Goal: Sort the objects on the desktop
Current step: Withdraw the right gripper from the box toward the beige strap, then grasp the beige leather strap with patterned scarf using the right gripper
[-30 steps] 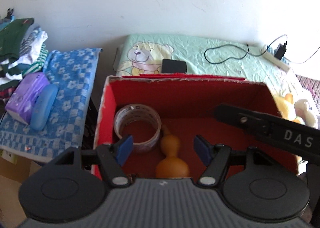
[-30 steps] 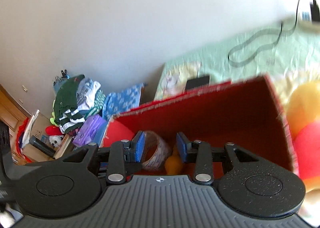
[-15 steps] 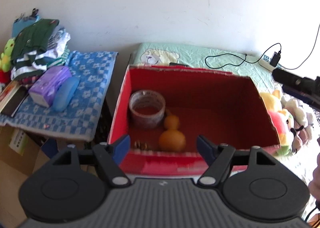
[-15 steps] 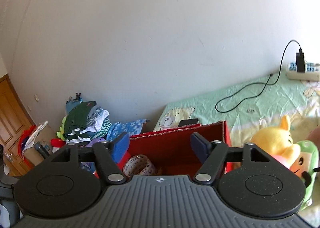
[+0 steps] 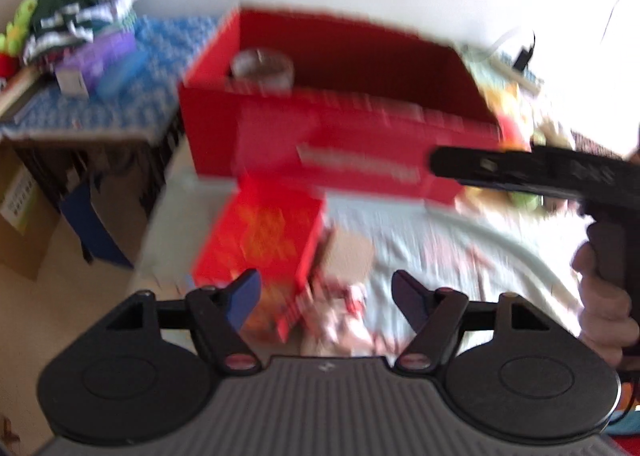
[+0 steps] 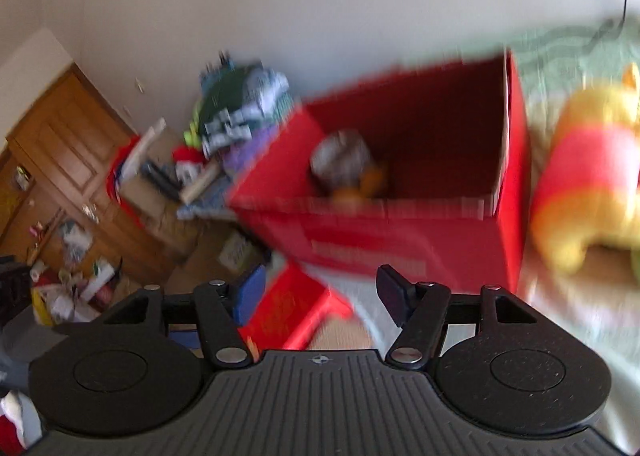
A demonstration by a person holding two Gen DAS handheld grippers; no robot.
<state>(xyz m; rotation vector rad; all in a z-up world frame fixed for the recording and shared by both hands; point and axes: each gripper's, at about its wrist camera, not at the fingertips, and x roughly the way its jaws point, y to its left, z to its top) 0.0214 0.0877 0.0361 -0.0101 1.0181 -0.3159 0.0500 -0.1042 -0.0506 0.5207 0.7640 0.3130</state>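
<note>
Both views are motion-blurred. A big red cardboard box (image 5: 360, 152) stands on the bed; it also shows in the right wrist view (image 6: 400, 240). Inside lie a tape roll (image 5: 262, 66) and an orange gourd (image 6: 364, 184). A smaller red box (image 5: 260, 252) lies in front of it, also visible in the right wrist view (image 6: 288, 308). My left gripper (image 5: 326, 298) is open and empty, above the small box and some blurred small items (image 5: 344, 316). My right gripper (image 6: 324, 292) is open and empty; its body shows in the left wrist view (image 5: 532, 172).
A yellow and red plush toy (image 6: 592, 184) lies right of the big box. A blue checked cloth (image 5: 80, 104) to the left carries a purple tissue pack (image 5: 96, 60), a blue case and piled clothes (image 5: 76, 16). A wooden door (image 6: 56, 160) and floor clutter lie far left.
Both grippers have pulled back and away from the big red box, which now lies farther ahead. The right gripper's jaws opened wider. The small red box in front has come into view.
</note>
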